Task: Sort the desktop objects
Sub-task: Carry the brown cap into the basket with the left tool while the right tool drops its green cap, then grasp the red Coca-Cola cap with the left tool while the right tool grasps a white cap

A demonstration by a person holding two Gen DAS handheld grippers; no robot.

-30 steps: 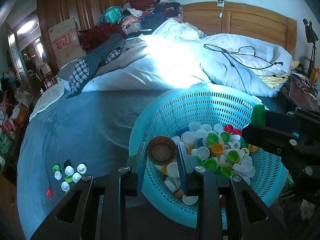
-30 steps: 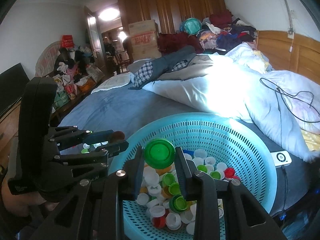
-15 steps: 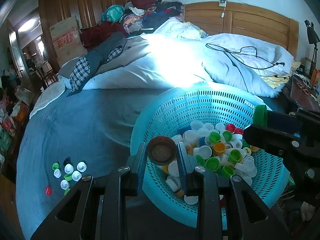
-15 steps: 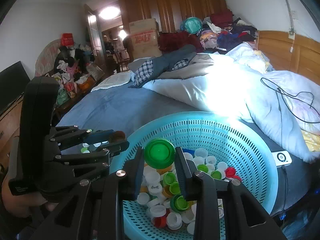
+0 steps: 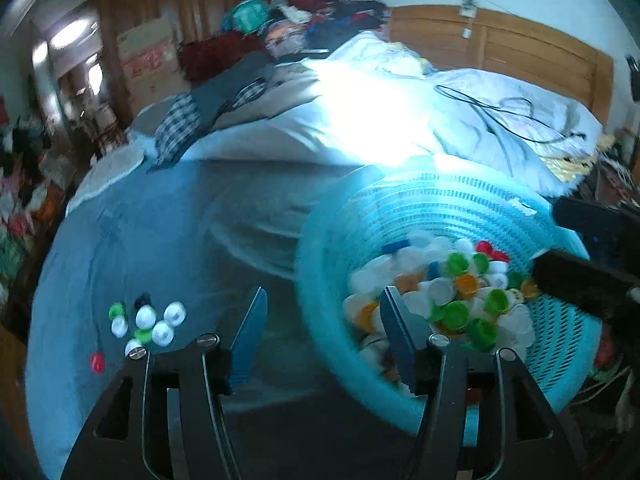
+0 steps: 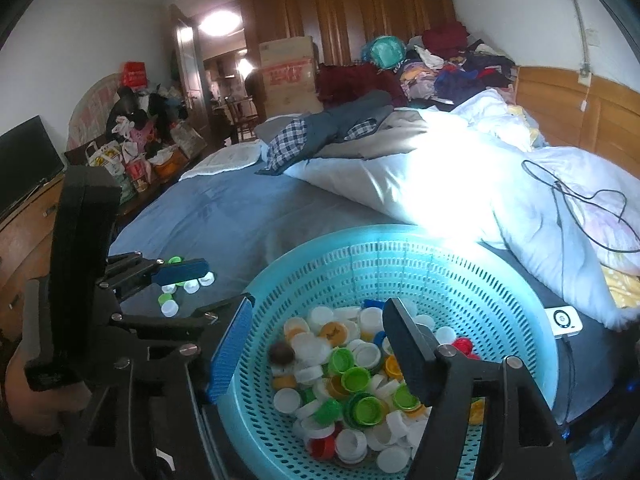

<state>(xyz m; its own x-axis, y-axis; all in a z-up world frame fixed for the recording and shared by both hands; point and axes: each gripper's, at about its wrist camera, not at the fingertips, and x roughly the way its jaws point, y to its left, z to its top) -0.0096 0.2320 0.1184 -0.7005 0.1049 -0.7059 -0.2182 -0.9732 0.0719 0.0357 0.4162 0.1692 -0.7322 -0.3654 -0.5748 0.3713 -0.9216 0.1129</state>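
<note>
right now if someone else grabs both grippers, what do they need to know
Left gripper: open, empty, over the blue bedsheet just left of the basket rim.
Right gripper: open, empty, over the basket.
Teal plastic basket: on the bed, holds a mixed heap of bottle caps in white, green, orange, red and blue; a brown cap lies at the heap's left edge.
Done: a small cluster of caps, mostly white with some green, plus one red cap, sits on the sheet left of the basket.
Left: nearly all caps are unsorted in the basket.
</note>
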